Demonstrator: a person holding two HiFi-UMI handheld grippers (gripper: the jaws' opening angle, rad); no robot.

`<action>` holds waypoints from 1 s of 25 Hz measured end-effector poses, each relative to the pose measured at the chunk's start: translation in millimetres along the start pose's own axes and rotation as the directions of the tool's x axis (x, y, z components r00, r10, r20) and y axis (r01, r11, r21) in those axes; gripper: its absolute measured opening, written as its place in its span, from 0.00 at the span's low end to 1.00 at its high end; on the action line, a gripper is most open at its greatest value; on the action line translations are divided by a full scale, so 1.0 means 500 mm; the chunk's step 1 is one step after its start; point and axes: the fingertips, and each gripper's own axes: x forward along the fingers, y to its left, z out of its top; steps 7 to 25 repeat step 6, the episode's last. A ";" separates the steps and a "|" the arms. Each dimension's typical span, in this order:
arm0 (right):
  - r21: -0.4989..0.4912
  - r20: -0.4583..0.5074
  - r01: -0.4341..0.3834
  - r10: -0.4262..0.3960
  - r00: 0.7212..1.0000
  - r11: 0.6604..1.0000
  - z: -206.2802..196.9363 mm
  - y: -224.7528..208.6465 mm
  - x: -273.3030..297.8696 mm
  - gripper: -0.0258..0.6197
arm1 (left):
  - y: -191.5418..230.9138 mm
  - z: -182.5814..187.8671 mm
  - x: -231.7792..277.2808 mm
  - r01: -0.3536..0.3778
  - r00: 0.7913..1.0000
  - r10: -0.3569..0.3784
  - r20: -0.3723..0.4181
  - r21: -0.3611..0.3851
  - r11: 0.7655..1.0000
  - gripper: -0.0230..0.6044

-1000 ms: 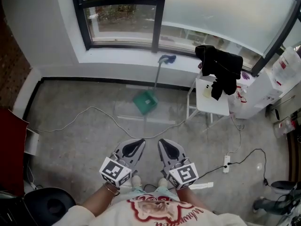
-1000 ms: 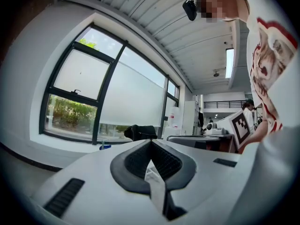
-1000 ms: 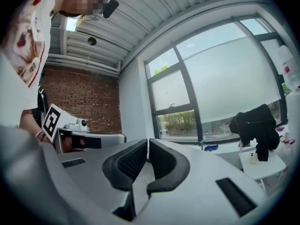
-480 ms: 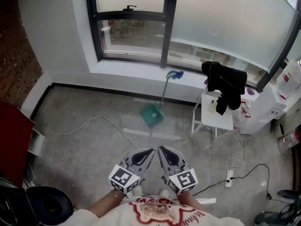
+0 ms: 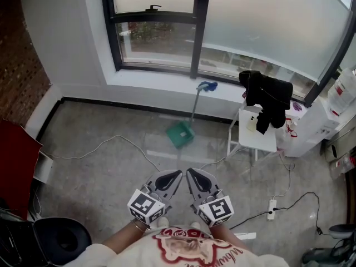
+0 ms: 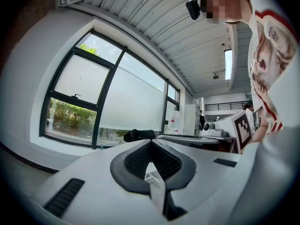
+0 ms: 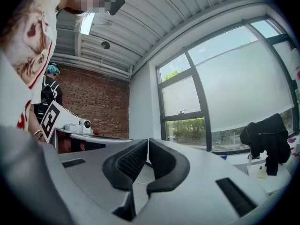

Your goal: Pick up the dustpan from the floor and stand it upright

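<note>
A green dustpan (image 5: 179, 134) rests on the grey floor below the window. Its long thin handle rises toward the sill and ends in a blue grip (image 5: 207, 85). Both grippers are held close to the person's body at the bottom of the head view, well short of the dustpan. My left gripper (image 5: 173, 176) (image 6: 150, 142) is shut with nothing between its black pads. Beside it, my right gripper (image 5: 191, 174) (image 7: 148, 142) is also shut and empty. The dustpan does not show in either gripper view.
A white stool (image 5: 255, 132) draped with black clothing (image 5: 267, 96) stands right of the dustpan. White cables (image 5: 111, 143) and a power strip (image 5: 272, 206) lie on the floor. A red panel (image 5: 14, 160) and a black round seat (image 5: 61, 241) are at the left, white cabinets (image 5: 317, 127) at the right.
The head view has shifted a little, showing more of the window. The two grippers stay side by side and shut. The dustpan has not moved.
</note>
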 end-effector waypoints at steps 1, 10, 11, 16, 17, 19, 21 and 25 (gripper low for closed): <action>-0.001 0.004 0.002 -0.002 1.000 1.000 0.002 -0.002 0.001 0.09 | 0.001 0.003 0.003 0.004 1.000 -0.004 0.000 -0.001 1.000 0.07; -0.013 0.002 -0.001 0.001 1.000 1.000 0.013 -0.001 0.016 0.09 | 0.012 0.011 0.002 0.008 1.000 -0.008 0.000 0.000 1.000 0.07; -0.013 0.002 -0.001 0.001 1.000 1.000 0.013 -0.001 0.016 0.09 | 0.012 0.011 0.002 0.008 1.000 -0.008 0.000 0.000 1.000 0.07; -0.013 0.002 -0.001 0.001 1.000 1.000 0.013 -0.001 0.016 0.09 | 0.012 0.011 0.002 0.008 1.000 -0.008 0.000 0.000 1.000 0.07; -0.013 0.002 -0.001 0.001 1.000 1.000 0.013 -0.001 0.016 0.09 | 0.012 0.011 0.002 0.008 1.000 -0.008 0.000 0.000 1.000 0.07; -0.013 0.002 -0.001 0.001 1.000 1.000 0.013 -0.001 0.016 0.09 | 0.012 0.011 0.002 0.008 1.000 -0.008 0.000 0.000 1.000 0.07; -0.013 0.002 -0.001 0.001 1.000 1.000 0.013 -0.001 0.016 0.09 | 0.012 0.011 0.002 0.008 1.000 -0.008 0.000 0.000 1.000 0.07; -0.013 0.002 -0.001 0.001 1.000 1.000 0.013 -0.001 0.016 0.09 | 0.012 0.011 0.002 0.008 1.000 -0.008 0.000 0.000 1.000 0.07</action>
